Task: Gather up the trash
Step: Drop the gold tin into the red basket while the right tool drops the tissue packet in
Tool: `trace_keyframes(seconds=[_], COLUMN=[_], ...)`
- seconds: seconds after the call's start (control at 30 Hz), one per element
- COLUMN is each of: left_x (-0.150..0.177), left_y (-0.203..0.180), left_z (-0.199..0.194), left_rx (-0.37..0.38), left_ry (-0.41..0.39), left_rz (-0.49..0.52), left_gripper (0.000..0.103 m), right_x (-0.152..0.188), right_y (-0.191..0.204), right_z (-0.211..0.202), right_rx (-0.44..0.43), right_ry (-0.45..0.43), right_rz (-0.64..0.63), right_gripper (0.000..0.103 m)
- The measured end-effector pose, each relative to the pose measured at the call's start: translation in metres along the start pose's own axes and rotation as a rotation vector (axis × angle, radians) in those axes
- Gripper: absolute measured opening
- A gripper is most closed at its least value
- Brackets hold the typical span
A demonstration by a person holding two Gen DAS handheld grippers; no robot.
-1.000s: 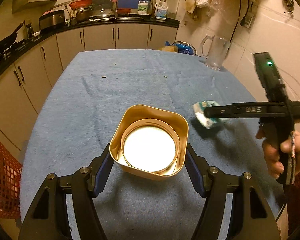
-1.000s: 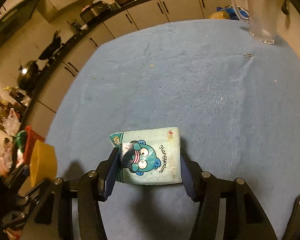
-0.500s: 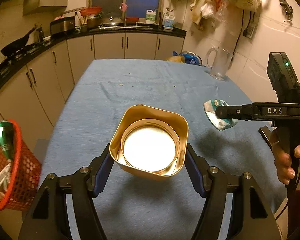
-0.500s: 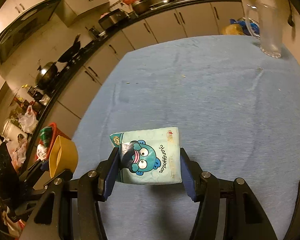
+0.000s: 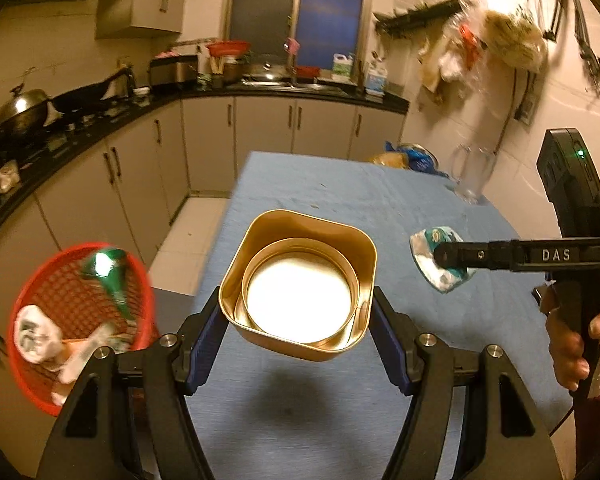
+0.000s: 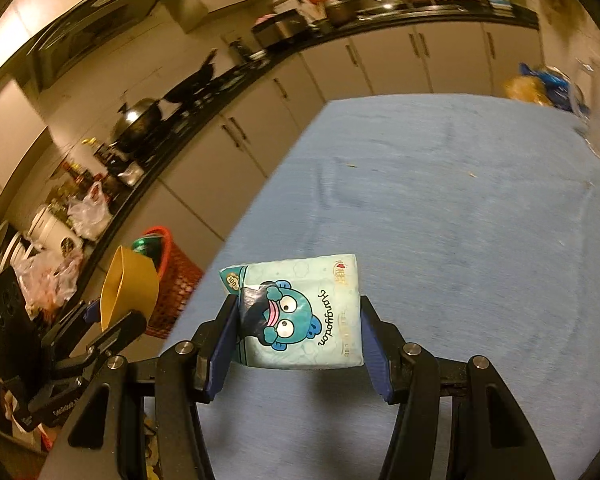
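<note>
My left gripper (image 5: 298,328) is shut on a gold square cup (image 5: 298,280) with a white inside and holds it above the blue table (image 5: 340,200). My right gripper (image 6: 298,328) is shut on a teal tissue pack (image 6: 300,316) with a cartoon face, held above the table. The pack (image 5: 440,264) and the right gripper also show at the right of the left wrist view. The cup (image 6: 130,290) and left gripper show at the left of the right wrist view. A red mesh basket (image 5: 60,320) with trash in it stands on the floor left of the table.
A glass pitcher (image 5: 470,176) and a blue bag (image 5: 412,160) stand at the table's far right. Kitchen cabinets and a counter (image 5: 100,120) run along the left and back. The basket also shows in the right wrist view (image 6: 172,280).
Both grippers have risen and tilted up with their loads. The red basket has come into fuller view at the left.
</note>
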State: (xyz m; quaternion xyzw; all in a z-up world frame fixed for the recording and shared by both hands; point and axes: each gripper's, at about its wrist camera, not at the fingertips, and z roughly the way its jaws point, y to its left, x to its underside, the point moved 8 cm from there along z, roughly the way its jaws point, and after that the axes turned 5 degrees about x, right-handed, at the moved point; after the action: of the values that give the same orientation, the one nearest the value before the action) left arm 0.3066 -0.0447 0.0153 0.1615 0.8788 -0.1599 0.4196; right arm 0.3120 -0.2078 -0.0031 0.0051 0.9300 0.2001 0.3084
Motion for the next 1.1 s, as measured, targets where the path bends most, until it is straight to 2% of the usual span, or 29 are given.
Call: trace_keyframes(seconds=[0.23, 0.37, 0.47, 0.63, 0.83, 1.1], left_x=[-0.009, -0.012, -0.007, 0.005, 0.020, 0.034], left_y=[0.055, 0.096, 0.132, 0.177, 0.202, 0.214], left_z=[-0.040, -0.065, -0.076, -0.084, -0.082, -0.067], left_rx=[-0.060, -0.119, -0.172, -0.215, -0.220, -0.212], left_ry=[-0.063, -0.096, -0.101, -0.089, -0.084, -0.068], left_rz=[-0.046, -0.072, -0.107, -0.159, -0.210, -0.219], left_gripper=[0.067, 0.067, 0.067, 0.067, 0.067, 0.067], right_x=[-0.013, -0.019, -0.021, -0.022, -0.022, -0.029], right_y=[0.063, 0.107, 0.139, 0.177, 0.210, 0.255], right_z=[0.010, 0.018, 0.024, 0.038, 0.055, 0.090], right_rx=[-0.056, -0.086, -0.111, -0.142, -0.173, -0.214], right_ry=[-0.003, -0.003, -0.002, 0.010, 0.037, 0.077], right_rz=[-0.069, -0.121, -0.161, -0.196, -0.227, -0.250], right_gripper=[0.061, 0.061, 0.061, 0.061, 0.061, 0.061])
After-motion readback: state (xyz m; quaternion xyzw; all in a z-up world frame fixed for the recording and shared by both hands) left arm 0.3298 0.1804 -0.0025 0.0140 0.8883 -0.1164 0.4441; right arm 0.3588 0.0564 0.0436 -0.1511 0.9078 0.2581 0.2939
